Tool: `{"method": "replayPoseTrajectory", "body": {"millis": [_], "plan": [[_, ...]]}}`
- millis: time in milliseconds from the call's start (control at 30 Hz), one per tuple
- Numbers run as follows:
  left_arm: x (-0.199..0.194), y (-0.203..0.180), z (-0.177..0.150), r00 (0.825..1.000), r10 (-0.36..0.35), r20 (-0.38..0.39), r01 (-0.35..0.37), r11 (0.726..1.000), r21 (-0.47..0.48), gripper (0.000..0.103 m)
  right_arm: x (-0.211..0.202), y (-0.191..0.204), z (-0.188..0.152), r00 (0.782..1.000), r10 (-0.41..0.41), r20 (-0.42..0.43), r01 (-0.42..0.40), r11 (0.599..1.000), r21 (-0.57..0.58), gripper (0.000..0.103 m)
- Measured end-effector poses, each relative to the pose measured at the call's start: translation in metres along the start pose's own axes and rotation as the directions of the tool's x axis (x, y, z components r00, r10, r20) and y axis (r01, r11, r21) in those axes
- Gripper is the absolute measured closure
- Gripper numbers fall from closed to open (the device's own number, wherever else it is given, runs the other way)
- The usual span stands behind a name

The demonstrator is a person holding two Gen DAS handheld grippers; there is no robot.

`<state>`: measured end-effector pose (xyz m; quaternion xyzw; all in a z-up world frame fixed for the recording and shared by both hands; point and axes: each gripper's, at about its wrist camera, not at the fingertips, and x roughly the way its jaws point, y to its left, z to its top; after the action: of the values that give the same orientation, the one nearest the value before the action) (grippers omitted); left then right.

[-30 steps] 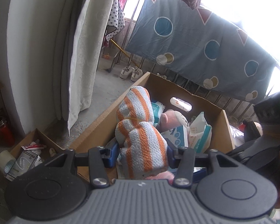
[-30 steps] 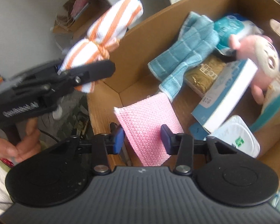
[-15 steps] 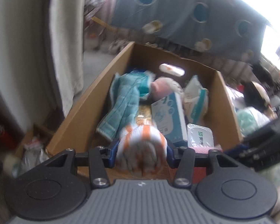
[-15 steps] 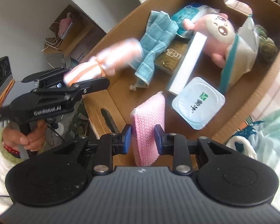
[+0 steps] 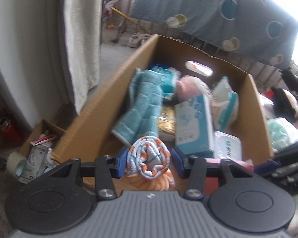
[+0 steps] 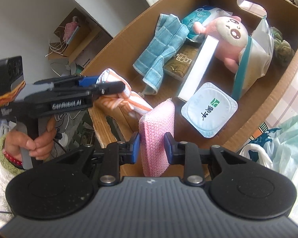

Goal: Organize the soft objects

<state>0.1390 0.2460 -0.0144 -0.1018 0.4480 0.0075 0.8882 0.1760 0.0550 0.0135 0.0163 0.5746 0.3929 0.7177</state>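
L gripper (image 5: 149,161), jaws just widening, is loosing a soft, light orange-striped towel roll (image 5: 149,159) at lower centre over the cardboard box (image 5: 101,107); R gripper (image 6: 152,145) is pinching a squashy pink sponge cloth (image 6: 156,130) mid-body.

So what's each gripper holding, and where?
Right gripper pinches the pink sponge by its near end. Left gripper has just been opening around the striped towel.

- Box contents (image 5: 192,119) blurred, labels unreadable, centre of left wrist view.
- Gold pack (image 6: 180,62) half hidden under teal cloth (image 6: 161,49).
- Plastic bags (image 6: 284,146) cut off, right edge.
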Motion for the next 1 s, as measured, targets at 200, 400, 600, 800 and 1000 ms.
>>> {"method": "replayPoseTrajectory", "body": {"millis": [200,400,600,800,1000], "plan": [[-0.022,0.005,0.001,0.995,-0.013,0.098,0.012,1.000,0.006,0.026,-0.003,0.001,0.001,0.999,-0.046,-0.004,0.046,0.999,-0.008,0.078],[-0.030,-0.001,-0.006,0.987,-0.006,0.162,0.007,1.000,-0.002,0.026,-0.002,-0.009,-0.001,1.000,0.026,-0.005,-0.026,0.997,0.072,0.081],[-0.037,0.002,-0.019,0.976,-0.050,0.211,0.071,0.993,-0.094,0.027,-0.002,-0.010,0.014,0.986,0.132,0.097,-0.144,0.980,0.138,0.082],[-0.046,0.002,-0.027,0.973,-0.029,0.230,0.055,0.993,-0.107,0.025,0.018,-0.011,0.012,0.999,0.042,-0.018,-0.040,0.991,0.126,0.081],[-0.051,0.004,-0.032,0.968,0.000,0.250,0.026,0.995,-0.101,0.020,-0.010,0.020,0.000,0.992,-0.122,-0.005,0.122,0.991,-0.053,0.045]]}}
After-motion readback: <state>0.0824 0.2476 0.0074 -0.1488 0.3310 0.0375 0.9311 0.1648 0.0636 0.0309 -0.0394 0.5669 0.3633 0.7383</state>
